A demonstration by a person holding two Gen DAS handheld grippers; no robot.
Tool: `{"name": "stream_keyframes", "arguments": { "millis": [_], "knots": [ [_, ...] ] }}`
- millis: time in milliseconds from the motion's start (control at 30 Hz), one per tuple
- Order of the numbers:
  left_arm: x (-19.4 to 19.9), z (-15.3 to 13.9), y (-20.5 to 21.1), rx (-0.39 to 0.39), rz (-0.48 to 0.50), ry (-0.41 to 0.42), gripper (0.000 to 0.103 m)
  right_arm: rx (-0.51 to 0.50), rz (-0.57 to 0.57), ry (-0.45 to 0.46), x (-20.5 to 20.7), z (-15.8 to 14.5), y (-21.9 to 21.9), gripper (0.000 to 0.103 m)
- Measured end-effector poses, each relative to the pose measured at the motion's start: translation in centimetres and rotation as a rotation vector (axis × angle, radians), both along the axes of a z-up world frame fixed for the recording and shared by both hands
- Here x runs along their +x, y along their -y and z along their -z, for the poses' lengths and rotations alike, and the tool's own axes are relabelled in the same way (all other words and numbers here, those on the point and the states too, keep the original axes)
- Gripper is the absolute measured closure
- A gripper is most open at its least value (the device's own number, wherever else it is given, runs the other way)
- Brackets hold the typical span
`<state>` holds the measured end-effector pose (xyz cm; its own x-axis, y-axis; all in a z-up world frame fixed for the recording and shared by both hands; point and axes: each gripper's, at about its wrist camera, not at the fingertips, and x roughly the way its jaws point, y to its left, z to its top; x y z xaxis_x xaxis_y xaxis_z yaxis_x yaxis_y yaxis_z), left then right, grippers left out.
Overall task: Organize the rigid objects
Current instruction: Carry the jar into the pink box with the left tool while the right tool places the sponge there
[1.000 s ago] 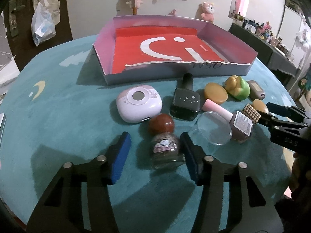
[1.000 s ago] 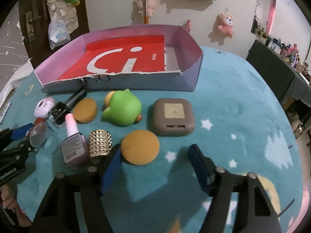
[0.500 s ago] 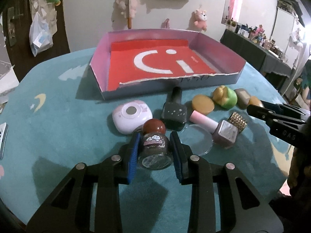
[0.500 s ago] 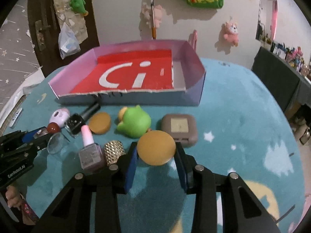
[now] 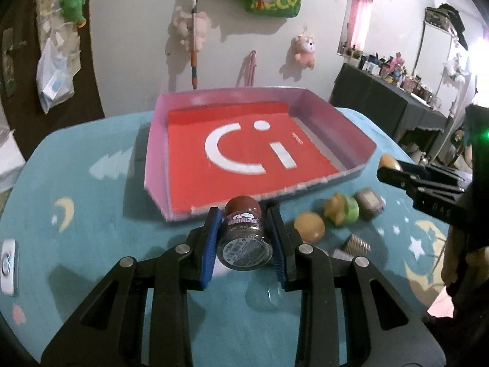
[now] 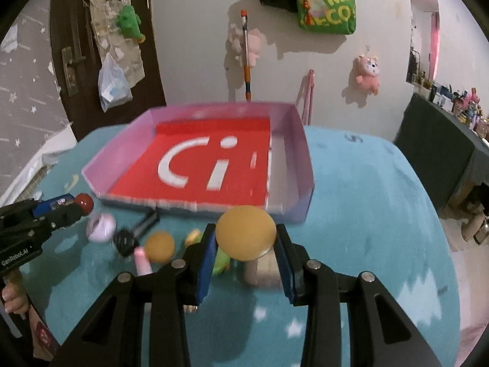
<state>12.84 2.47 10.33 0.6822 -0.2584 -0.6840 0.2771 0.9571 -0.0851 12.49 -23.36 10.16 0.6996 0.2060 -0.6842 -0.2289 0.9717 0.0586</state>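
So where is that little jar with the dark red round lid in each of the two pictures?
Left wrist view: the little jar sits low in the middle, clamped between the left gripper's blue pads.
Right wrist view: only its red lid pokes out at the far left edge, at the tip of the same gripper.
Shared landmark: the pink tray with the red floor, just beyond the jar in both.
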Motion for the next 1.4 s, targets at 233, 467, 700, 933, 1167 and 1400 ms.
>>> {"name": "stream_keyframes", "arguments": {
  "millis": [233, 467, 700, 933, 1167, 1400],
  "knots": [
    [6.0, -0.8, 0.5, 0.019, 0.019, -0.068, 0.074, -0.031, -0.036, -0.072, 6.7, -0.7, -0.6, 0.063],
    [11.1, 1.2, 0.9, 0.071, 0.013, -0.183, 0.074, -0.102, -0.069, -0.225, 12.0, 1.4, -1.8, 0.063],
    [13.6, 3.6, 1.6, 0.111, 0.014, -0.278, 0.074, -0.192, -0.096, -0.322, 14.1, 3.2, -3.3, 0.063],
    [13.9, 4.5, 2.4, 0.149, 0.027, -0.302, 0.074, -0.259, -0.11, -0.348, 15.0, 3.1, -4.0, 0.063],
    [14.3, 4.4, 2.4, 0.163, 0.022, -0.323, 0.074, -0.327, -0.152, -0.378, 15.2, 3.7, -5.6, 0.063],
    [15.2, 5.6, 2.0, 0.166, 0.009, -0.388, 0.074, -0.354, -0.127, -0.418, 16.0, 5.2, -5.3, 0.064]
  ]
}}
